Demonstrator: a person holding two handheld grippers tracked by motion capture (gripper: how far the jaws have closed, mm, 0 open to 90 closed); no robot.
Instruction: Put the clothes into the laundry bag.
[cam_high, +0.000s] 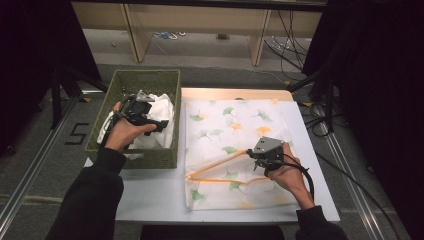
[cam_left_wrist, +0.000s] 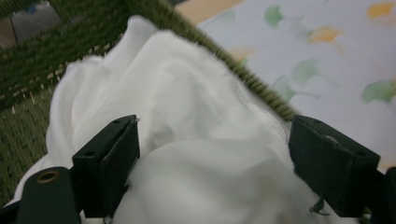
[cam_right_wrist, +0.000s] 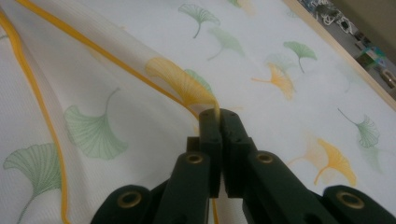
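Note:
A green woven basket (cam_high: 145, 75) at the table's left holds crumpled white cloth (cam_high: 162, 112). My left gripper (cam_high: 161, 125) hovers over it inside the basket. In the left gripper view its jaws (cam_left_wrist: 212, 135) stand wide apart, with a fold of the white cloth (cam_left_wrist: 187, 93) lying between them and not pinched. A white mesh bag (cam_high: 235, 120) printed with green and orange leaves lies flat to the right. My right gripper (cam_high: 251, 155) is shut on the bag's yellow-trimmed edge (cam_right_wrist: 184, 88) and holds it lifted off the layer below.
The basket and bag rest on a white tabletop (cam_high: 150, 195) with a wooden strip along its far side. Beyond the table are wooden frame legs and cables (cam_high: 290, 45) on the floor. Metal rails run along both sides.

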